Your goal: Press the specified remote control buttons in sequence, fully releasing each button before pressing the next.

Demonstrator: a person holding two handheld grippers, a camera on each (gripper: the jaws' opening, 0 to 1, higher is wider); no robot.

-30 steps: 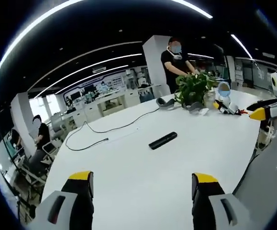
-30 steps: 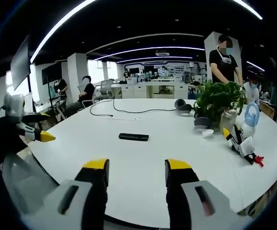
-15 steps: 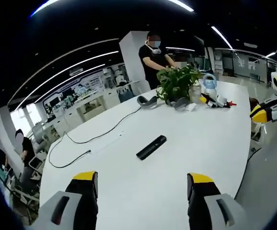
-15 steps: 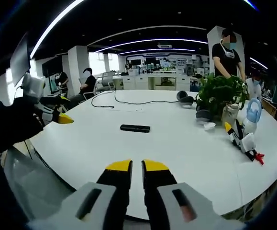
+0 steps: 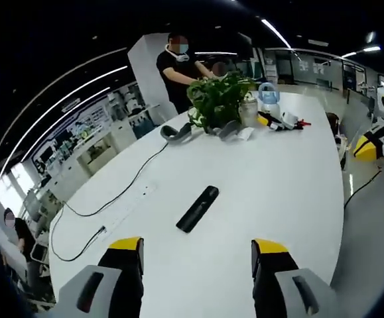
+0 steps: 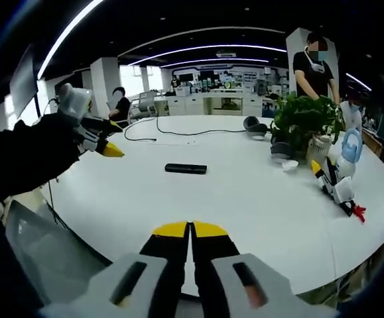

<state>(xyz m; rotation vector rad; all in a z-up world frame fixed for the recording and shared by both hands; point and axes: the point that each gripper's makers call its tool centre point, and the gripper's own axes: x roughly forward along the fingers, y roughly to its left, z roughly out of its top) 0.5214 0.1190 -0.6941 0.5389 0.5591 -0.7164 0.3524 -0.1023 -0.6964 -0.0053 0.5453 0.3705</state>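
A black remote control [image 5: 197, 208] lies flat on the big white table [image 5: 278, 192], a little ahead of my left gripper [image 5: 197, 248], whose jaws stand open and empty. In the right gripper view the same remote control [image 6: 186, 169] lies farther off near the table's middle. My right gripper [image 6: 190, 230] is shut with nothing between its yellow-tipped jaws, still over the table's near edge. The left gripper [image 6: 104, 146] comes into that view from the left, held by a dark-sleeved arm. The right gripper's yellow tip [image 5: 367, 147] shows at the right of the left gripper view.
A potted plant [image 6: 303, 122], a headset [image 6: 255, 124], a small blue-and-white toy [image 6: 341, 173] and a black cable [image 5: 112, 202] lie on the table's far part. A person in black [image 6: 313, 66] stands behind the plant. Others sit at desks beyond.
My right gripper has gone from open to shut, empty. The left gripper view has come closer to the remote and swung; the left gripper reaches farther over the table.
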